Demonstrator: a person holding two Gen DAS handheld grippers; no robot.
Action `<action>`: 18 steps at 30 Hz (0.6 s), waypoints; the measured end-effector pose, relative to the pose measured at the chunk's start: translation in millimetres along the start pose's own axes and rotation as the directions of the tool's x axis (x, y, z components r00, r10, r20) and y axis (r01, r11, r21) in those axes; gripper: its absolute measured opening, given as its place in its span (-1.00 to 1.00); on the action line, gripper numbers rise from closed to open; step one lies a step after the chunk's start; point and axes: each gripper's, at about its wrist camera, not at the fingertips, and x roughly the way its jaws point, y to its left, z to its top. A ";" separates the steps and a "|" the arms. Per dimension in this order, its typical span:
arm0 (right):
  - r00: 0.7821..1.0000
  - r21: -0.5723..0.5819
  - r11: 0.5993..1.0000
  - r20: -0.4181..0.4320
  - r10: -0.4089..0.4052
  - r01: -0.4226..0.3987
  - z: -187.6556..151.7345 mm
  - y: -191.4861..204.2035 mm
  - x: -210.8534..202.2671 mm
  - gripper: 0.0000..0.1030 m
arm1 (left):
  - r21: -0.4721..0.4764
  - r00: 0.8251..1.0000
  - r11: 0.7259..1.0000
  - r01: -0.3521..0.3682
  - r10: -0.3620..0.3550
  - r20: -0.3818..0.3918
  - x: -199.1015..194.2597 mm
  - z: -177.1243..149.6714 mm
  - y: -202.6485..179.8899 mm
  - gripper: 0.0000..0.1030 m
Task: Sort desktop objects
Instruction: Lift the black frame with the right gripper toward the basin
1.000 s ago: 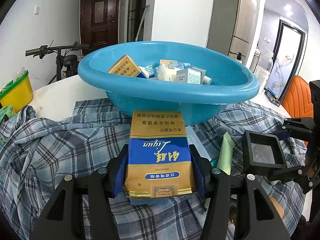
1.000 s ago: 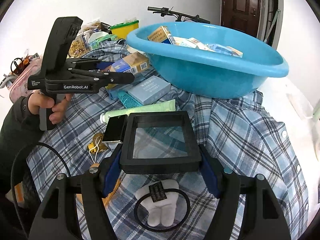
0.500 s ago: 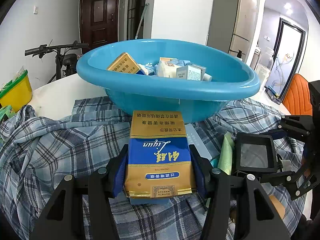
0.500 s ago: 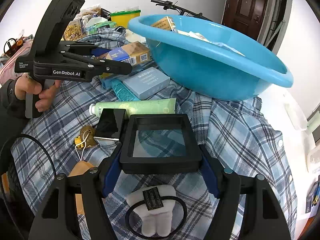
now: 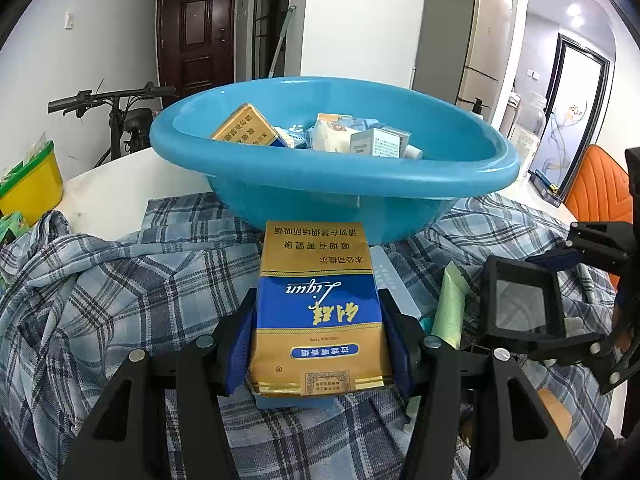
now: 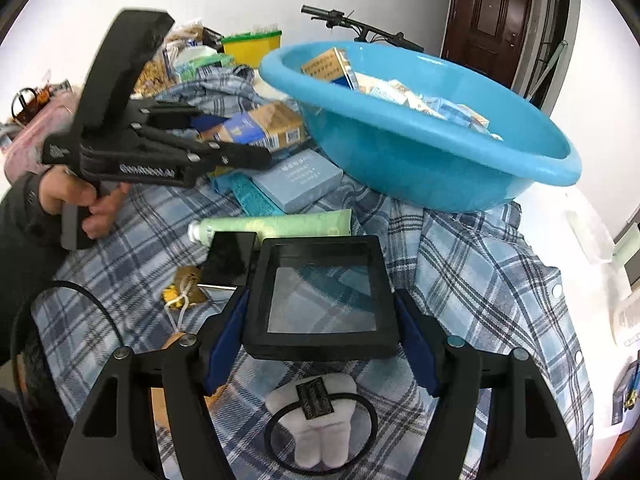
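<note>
We grip cigarette pack (image 5: 316,312) in left gripper (image 5: 318,344), black display case (image 6: 322,300) in right gripper (image 6: 322,344); lift both clear over blue basin (image 5: 460,184) rim before releasing.

A white table (image 5: 120,188) carries a spread plaid shirt (image 6: 480,280) and a yellow tub (image 5: 28,184). On the shirt rest a blue basin (image 5: 320,196), a green tube (image 6: 280,224), a pale blue box (image 6: 298,180) and a plush tooth (image 6: 316,424).

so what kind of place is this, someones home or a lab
Most likely someone's home, not a lab. A bicycle is parked by a brown entry door, a fridge stands against the far wall, and the table holds a blue basin on a spread plaid shirt.
</note>
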 end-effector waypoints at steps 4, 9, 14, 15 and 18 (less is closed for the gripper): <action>0.996 0.053 0.996 0.048 0.069 -0.072 5.3 -8.5 -9.2 0.35 | -0.005 1.000 1.000 -0.003 0.003 -0.004 0.1 -0.1 0.0 0.12; 0.994 0.116 0.990 0.091 0.066 -0.077 8.0 -27.6 -16.3 0.33 | -0.003 1.000 1.000 -0.001 0.001 -0.004 -1.2 0.2 -0.4 0.12; 0.994 0.114 0.993 0.105 0.005 -0.017 8.6 -31.8 -21.7 0.33 | 0.000 1.000 1.000 -0.006 0.006 -0.006 -0.4 0.3 -0.7 0.12; 0.993 0.110 0.994 0.115 0.006 -0.019 9.3 -32.2 -25.2 0.33 | -0.002 1.000 1.000 -0.004 0.004 -0.006 -0.8 0.5 -0.2 0.12; 0.993 0.116 0.993 0.112 -0.038 0.025 11.6 -37.6 -29.7 0.33 | -0.006 1.000 1.000 -0.006 0.006 -0.006 -0.2 1.1 0.7 0.12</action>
